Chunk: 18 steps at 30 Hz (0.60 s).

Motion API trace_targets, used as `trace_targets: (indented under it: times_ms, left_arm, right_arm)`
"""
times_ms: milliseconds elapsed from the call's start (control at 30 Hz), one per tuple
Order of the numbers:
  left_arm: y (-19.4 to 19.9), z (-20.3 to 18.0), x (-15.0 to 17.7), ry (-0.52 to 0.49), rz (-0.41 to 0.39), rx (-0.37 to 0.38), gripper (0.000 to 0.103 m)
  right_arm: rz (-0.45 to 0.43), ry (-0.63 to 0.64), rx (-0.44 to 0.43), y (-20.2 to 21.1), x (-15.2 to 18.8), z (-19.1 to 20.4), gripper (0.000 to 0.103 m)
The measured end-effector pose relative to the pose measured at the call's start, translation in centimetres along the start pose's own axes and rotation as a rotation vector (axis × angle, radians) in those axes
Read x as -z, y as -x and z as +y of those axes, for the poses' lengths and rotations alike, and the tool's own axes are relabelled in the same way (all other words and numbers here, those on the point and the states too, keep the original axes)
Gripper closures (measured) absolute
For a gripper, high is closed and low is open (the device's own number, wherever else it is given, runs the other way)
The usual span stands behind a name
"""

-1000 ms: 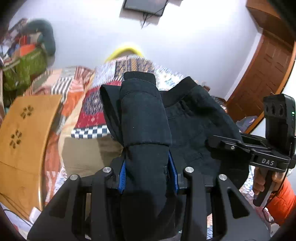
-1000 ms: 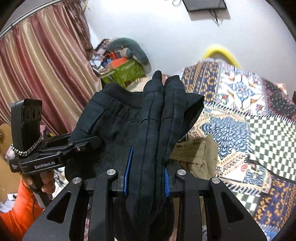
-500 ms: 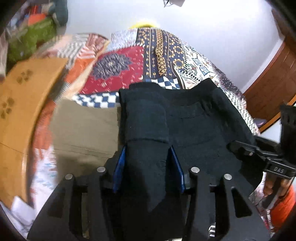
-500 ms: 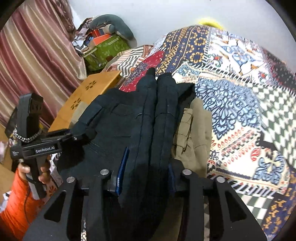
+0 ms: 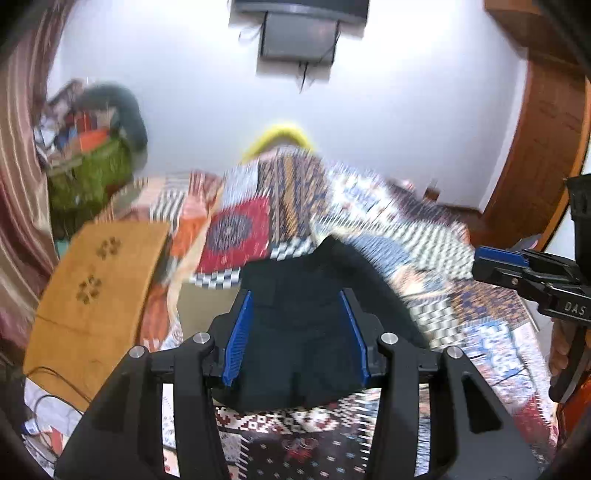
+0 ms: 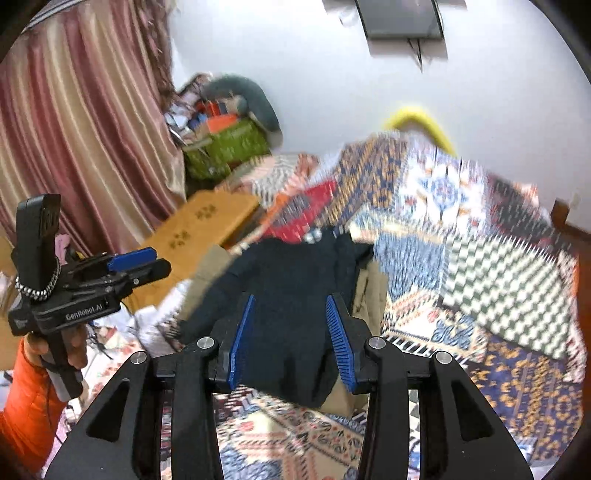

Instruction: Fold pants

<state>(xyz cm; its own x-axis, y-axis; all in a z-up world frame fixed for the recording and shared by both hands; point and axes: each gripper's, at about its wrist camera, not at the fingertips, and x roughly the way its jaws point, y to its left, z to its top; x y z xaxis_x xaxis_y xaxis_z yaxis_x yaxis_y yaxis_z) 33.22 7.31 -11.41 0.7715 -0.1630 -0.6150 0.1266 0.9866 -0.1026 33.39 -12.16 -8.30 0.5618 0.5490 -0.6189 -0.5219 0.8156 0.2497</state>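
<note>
Pants point(image 5: 299, 332), dark and folded, lie on the patterned bedspread point(image 5: 480, 332) over a tan garment point(image 6: 369, 291). Left gripper point(image 5: 299, 332) and right gripper point(image 6: 291, 339) hang above them, fingers apart, holding nothing. Beyond, a green bag point(image 6: 229, 147) looks stuffed with blurred clutter.

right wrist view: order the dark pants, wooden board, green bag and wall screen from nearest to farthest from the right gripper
1. Dark pants: just ahead of the right gripper, lying on the bedspread.
2. Wooden board: ahead, to the left.
3. Green bag: beyond the board, near the curtain.
4. Wall screen: high on the far wall.
</note>
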Motion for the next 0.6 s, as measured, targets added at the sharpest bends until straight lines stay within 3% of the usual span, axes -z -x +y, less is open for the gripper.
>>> trace_targets:
  times_ms: [400,600]
  left_arm:
    - [19.1,-6.1,0.5,-0.037,-0.332,0.035,0.056]
    - [24.9,-7.9,2.6,-0.031,-0.435,0.01,0.055]
  right_arm:
    - [-0.291,0.114,-0.031,14.7,0.3,8.1,0.066]
    - [-0.424,0.149,-0.013,19.8,2.9,11.6,0.066]
